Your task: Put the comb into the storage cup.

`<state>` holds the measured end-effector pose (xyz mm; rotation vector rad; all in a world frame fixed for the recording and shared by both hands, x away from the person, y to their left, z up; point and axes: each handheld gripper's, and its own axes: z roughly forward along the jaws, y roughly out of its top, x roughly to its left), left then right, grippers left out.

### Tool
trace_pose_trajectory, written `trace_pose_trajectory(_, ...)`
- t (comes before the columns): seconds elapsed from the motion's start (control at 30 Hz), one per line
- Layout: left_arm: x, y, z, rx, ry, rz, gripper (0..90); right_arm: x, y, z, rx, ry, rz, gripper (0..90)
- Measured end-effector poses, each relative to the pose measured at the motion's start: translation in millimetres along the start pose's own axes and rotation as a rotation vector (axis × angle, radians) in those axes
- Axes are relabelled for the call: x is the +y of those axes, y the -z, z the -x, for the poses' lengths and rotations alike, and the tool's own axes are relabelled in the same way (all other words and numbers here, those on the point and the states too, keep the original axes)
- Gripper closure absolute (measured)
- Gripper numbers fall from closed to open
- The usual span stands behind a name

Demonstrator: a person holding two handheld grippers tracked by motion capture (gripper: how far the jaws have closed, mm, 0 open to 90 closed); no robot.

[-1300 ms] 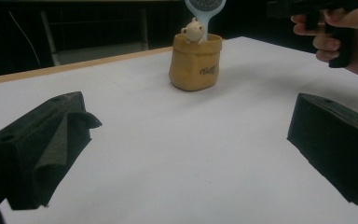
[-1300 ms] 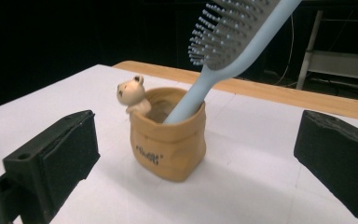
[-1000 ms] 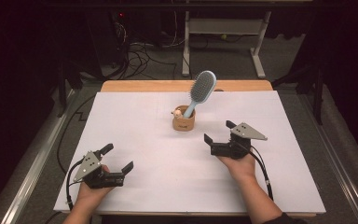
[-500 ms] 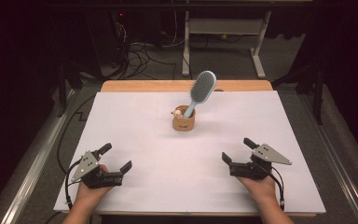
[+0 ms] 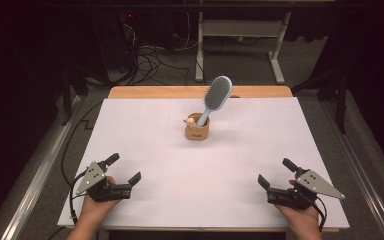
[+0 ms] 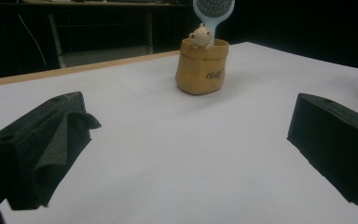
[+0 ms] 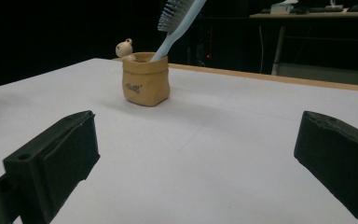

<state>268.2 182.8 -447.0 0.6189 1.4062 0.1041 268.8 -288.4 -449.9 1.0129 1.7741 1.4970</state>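
- Table (image 5: 145, 125): a white sheet covers the top; a bare wooden strip (image 5: 170, 92) runs along the far edge at 12 o'clock.
- Holder (image 5: 197, 131): a small tan, sack-shaped pot standing upright on the sheet, a little toward 12 o'clock from the table's centre. It carries dark lettering on its side, too small to read. In the left gripper view it stands ahead at about 12 o'clock; in the right gripper view, at about 11 o'clock.
- Hairbrush (image 5: 214, 100): pale blue, handle down inside the holder, head tilted up and away toward 1 o'clock in the high view. Its bristle face shows in the left gripper view.
- Figurine (image 5: 192, 120): a small cream-coloured figure perched at the holder's rim, on the 10 o'clock side; its details cannot be made out.
- Left gripper (image 5: 125, 170): held in the person's left hand (image 5: 97, 207) near the table's 7 o'clock corner, jaws spread wide with nothing between them, well apart from the holder.
- Right gripper (image 5: 276, 172): held in the person's right hand (image 5: 300, 215) near the 5 o'clock corner, jaws likewise spread wide and empty, a grey three-cornered plate on top.
- Floor beyond the table: dark cables (image 5: 152, 57) and a white metal frame (image 5: 240, 30) at 12 o'clock.
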Motion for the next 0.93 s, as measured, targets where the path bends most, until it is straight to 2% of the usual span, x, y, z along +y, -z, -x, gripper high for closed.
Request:
trace_pose_trajectory(0.07,-0.9,0.0,0.8,0.004,0.008,-0.001,0.2,-0.3,2.5,1.6,-0.008,-0.002,0.003,0.5)
trace_pose_trajectory(0.13,-2.8,-0.3,0.5,0.002,-0.005,-0.009,0.2,-0.5,5.0,5.0,-0.019,-0.017,0.015,0.5)
trace_pose_trajectory(0.37,-5.0,1.3,2.8,0.007,0.006,-0.014,0.2,-1.9,-1.1,4.3,-0.003,-0.021,-0.008,0.5)
trace_pose_trajectory(0.43,-4.6,2.2,2.8,-0.001,-0.005,-0.015,0.2,-1.5,-0.8,3.8,-0.005,-0.018,-0.006,0.5)
trace_pose_trajectory(0.93,-2.0,3.2,3.5,-0.005,-0.004,-0.008,0.2,0.0,1.9,4.5,-0.017,-0.013,0.004,0.5)
